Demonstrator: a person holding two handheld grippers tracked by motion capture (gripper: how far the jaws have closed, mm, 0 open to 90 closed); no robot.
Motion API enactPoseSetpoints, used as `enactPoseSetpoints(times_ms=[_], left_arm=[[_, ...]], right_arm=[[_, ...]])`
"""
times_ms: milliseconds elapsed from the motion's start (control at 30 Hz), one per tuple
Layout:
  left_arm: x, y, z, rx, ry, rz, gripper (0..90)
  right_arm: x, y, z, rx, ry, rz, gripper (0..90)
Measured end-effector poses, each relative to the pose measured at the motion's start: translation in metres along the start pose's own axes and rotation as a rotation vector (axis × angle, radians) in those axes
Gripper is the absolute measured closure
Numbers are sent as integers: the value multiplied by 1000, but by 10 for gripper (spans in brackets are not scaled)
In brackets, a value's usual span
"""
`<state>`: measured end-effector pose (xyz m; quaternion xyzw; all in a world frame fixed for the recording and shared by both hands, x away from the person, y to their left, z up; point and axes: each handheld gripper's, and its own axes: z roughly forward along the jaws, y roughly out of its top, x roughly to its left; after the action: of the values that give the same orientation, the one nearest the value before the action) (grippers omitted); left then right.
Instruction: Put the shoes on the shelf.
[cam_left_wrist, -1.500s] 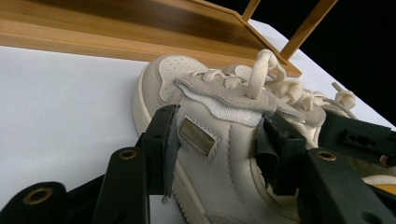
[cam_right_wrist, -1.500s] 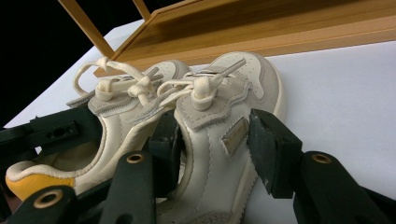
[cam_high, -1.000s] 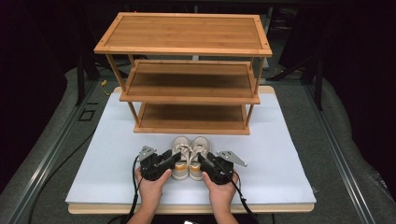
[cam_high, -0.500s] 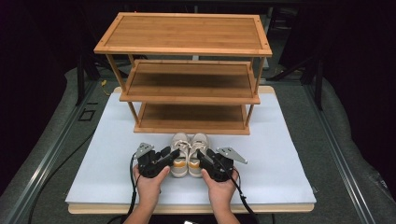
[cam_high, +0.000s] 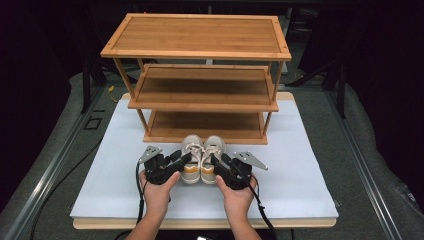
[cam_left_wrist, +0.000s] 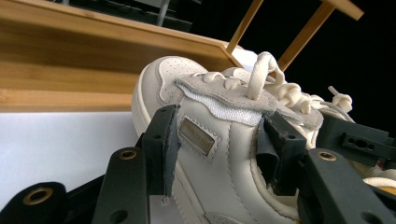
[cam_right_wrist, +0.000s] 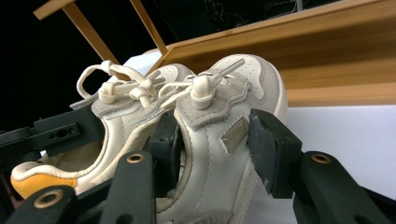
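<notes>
Two cream sneakers, a pair: left shoe (cam_high: 191, 159) and right shoe (cam_high: 212, 159), side by side, toes toward the bamboo shoe rack (cam_high: 200, 80), over the white mat (cam_high: 300, 170) just in front of the lowest shelf. Left gripper (cam_high: 181, 161) pinches the left shoe, one pad on the outer side panel, the other inside the collar; right gripper (cam_high: 216, 161) clamps the right shoe the same way. Whether the soles touch the mat cannot be told. Judged light, uppers soft and yielding, soles stiffer; loose laces could snag. The side wall by the collar looks the best hold, as the padding gives the pads purchase. Count: two shoes, two grippers, one rack with three shelves, one mat.
</notes>
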<state>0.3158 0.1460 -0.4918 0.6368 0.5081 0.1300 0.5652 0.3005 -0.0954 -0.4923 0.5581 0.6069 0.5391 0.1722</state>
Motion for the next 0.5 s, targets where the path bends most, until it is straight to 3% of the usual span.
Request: enactPoseSetpoints(times_ms=[167, 233, 267, 300, 367, 400, 500], left_arm=[[-6, 9, -5, -9, -3, 11, 523], [-8, 12, -7, -16, -7, 12, 523], [-9, 14, -8, -18, -8, 11, 523], [-10, 16, -9, -20, -9, 13, 523], [-12, 20, -11, -23, -10, 13, 524], [-12, 22, -12, -25, -12, 10, 524], [-14, 28, -14, -27, -13, 10, 524]], right_arm=[[5, 8, -6, -7, -10, -6, 552], [5, 12, -9, -2, 30, -13, 552], [9, 14, -9, -23, -37, -11, 552], [9, 16, -11, -20, -1, -10, 552], [10, 20, -12, -40, 10, -9, 552], [10, 22, -14, -16, 16, -10, 552], [13, 28, -16, -22, 4, -10, 552]])
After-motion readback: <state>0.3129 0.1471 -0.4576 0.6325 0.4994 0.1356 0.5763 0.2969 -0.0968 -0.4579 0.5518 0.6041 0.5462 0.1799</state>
